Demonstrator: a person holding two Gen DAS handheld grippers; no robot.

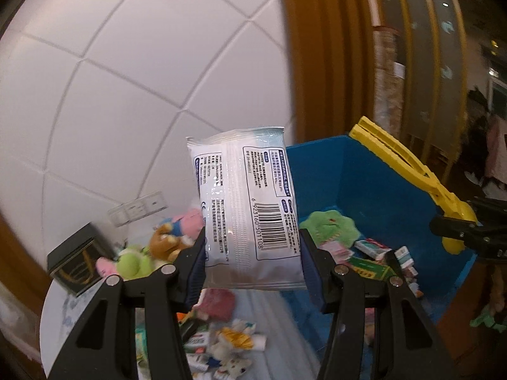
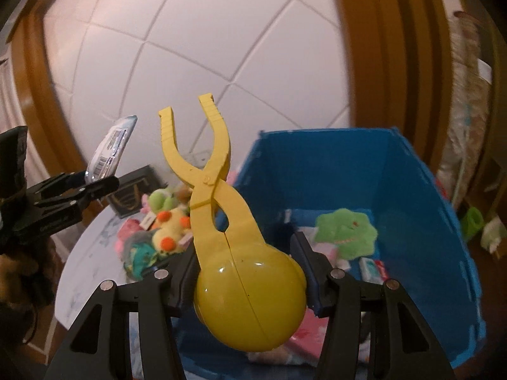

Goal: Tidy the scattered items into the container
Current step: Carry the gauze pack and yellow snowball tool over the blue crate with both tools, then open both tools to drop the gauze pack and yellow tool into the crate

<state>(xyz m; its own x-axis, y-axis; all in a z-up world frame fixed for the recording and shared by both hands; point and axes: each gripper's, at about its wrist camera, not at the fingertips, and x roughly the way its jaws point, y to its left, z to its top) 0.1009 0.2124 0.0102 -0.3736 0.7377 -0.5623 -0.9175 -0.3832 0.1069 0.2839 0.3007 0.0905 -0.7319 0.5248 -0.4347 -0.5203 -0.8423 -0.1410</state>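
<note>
Left gripper [image 1: 252, 262] clamped on a white foil packet [image 1: 245, 202], pads pressing both side edges near the bottom, barcode side facing the camera, packet upright and lifted off the table. Right gripper [image 2: 244, 285] closed on the round yellow ball end of a plastic snowball tongs [image 2: 221, 215], handles sticking up and splayed apart above the hinge. Blue bin [image 1: 374, 183] just right of the packet, open at the top, with a green plush frog [image 1: 329, 226] and several small boxes [image 1: 370, 248] lying on its floor. From the right wrist view, same blue bin [image 2: 348, 171] directly behind the tongs, frog [image 2: 345, 232] inside near the back wall, small packs beside it. White round table [image 2: 85, 253] to the left of the bin, crowded with soft toys: a yellow plush with orange spots [image 2: 171, 228], a green plush ball [image 1: 131, 262], a brown bear [image 1: 164, 242], a pink one [image 1: 193, 218]. Dark tin box [image 1: 76, 262] at the table's far left edge. More small packets and wrappers [image 1: 221, 345] scattered on the table under the left gripper. Tiled white wall [image 1: 126, 79] behind, wooden frame [image 1: 313, 47] beside it. Left gripper [image 2: 79, 190] also visible from the right view, packet [image 2: 111, 148] seen edge-on between its fingers.
</note>
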